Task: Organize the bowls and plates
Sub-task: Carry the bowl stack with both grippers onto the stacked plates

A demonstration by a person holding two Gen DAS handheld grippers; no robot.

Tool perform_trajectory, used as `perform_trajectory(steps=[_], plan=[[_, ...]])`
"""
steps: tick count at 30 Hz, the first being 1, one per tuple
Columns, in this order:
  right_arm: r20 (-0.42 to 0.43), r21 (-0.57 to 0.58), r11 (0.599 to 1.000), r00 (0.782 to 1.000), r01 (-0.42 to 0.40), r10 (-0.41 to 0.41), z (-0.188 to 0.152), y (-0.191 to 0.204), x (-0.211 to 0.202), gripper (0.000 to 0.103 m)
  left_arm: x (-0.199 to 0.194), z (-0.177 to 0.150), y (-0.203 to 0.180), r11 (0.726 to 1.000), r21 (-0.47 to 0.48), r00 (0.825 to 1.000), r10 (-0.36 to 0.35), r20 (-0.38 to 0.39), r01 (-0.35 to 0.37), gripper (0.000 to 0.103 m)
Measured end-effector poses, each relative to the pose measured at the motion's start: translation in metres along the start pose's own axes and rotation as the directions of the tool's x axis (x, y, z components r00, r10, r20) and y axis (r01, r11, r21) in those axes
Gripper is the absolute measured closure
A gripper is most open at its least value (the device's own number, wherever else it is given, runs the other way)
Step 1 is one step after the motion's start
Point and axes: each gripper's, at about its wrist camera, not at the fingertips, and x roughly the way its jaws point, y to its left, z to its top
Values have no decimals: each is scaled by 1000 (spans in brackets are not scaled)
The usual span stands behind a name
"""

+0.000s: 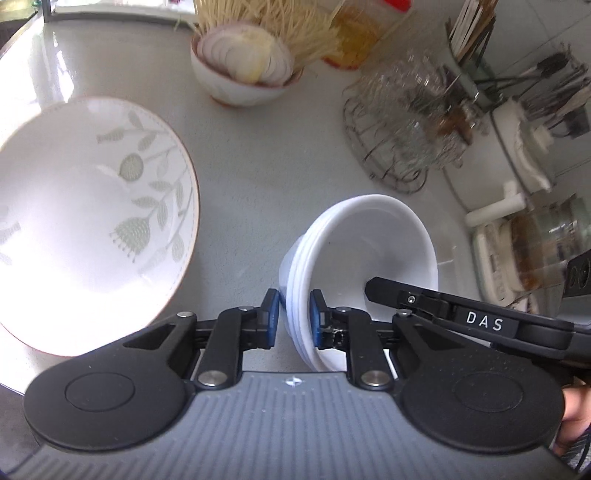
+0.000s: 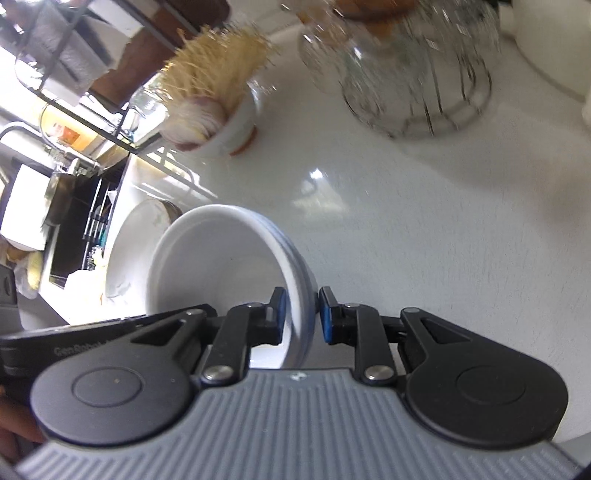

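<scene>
Both pairs of fingers are clamped on the same stack of white bowls [image 1: 354, 258]. Its rim wall is pinched between the blue pads of the left gripper [image 1: 293, 317] on one side, and the opposite rim is pinched by the right gripper [image 2: 302, 314], whose black finger is seen reaching into the top bowl in the left wrist view. The stack is held tilted, with its mouth turned sideways, above the grey bench [image 1: 240, 155]; whether it touches the bench cannot be told. A large white bowl with a leaf pattern [image 1: 92, 221] is seen near the bench's left edge, beside the stack. Toward the far edge, a small bowl of sliced onion [image 1: 245, 70] is set in front of pale dry noodles [image 1: 280, 29]. Glasses in a wire basket [image 1: 406, 122] are placed near the right edge.
</scene>
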Motion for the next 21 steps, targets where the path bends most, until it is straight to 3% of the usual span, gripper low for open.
perform_trajectory(steps=[13, 21], plan=[[70, -40, 998, 996, -47, 50, 18, 48, -14, 81, -56, 17, 25, 1000, 5, 991, -28, 134, 28, 84], [108, -153, 988, 994, -12, 29, 16, 95, -4, 81, -73, 18, 55, 1000, -15, 984, -21, 176, 24, 85]])
